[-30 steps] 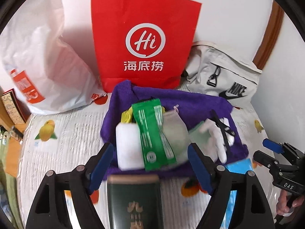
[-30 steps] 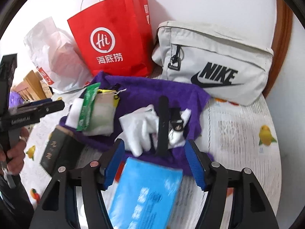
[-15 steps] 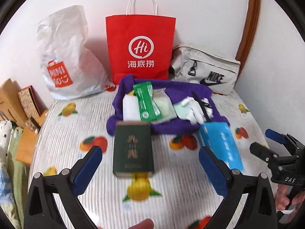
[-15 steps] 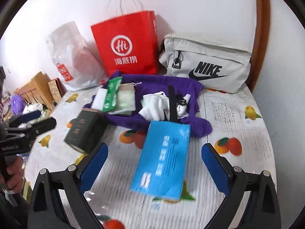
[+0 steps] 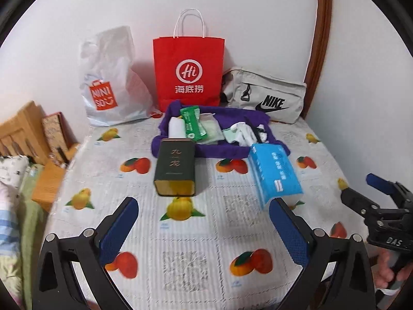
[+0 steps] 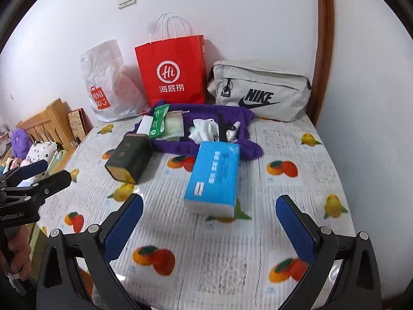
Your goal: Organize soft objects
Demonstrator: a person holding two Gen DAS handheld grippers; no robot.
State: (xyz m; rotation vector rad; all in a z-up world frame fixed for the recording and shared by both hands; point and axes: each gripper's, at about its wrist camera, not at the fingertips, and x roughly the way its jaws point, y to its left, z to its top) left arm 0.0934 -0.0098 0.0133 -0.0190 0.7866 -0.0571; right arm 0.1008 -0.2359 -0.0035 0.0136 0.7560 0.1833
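A purple cloth (image 5: 222, 151) lies at the back of the table. On it rest a white pack (image 5: 175, 129), a green packet (image 5: 193, 122), a pale pouch (image 5: 213, 129) and white gloves (image 5: 242, 131). In front of it lie a dark green tin (image 5: 176, 166) and a blue tissue pack (image 6: 215, 175). My left gripper (image 5: 204, 204) hangs open, short of the tin, with nothing between its fingers. My right gripper (image 6: 209, 201) is short of the tissue pack, its jaws opening and nothing between them.
A red paper bag (image 5: 188, 72), a white Miniso bag (image 5: 108, 85) and a grey Nike bag (image 5: 265, 98) stand along the back wall. The fruit-print tablecloth (image 5: 196, 245) covers the table. Wooden furniture (image 5: 23, 126) and bedding (image 5: 13, 170) are at the left edge.
Both grippers have drawn back and up from the purple cloth and their jaws have widened. The tin and the blue tissue pack, earlier between the fingers, now lie free ahead.
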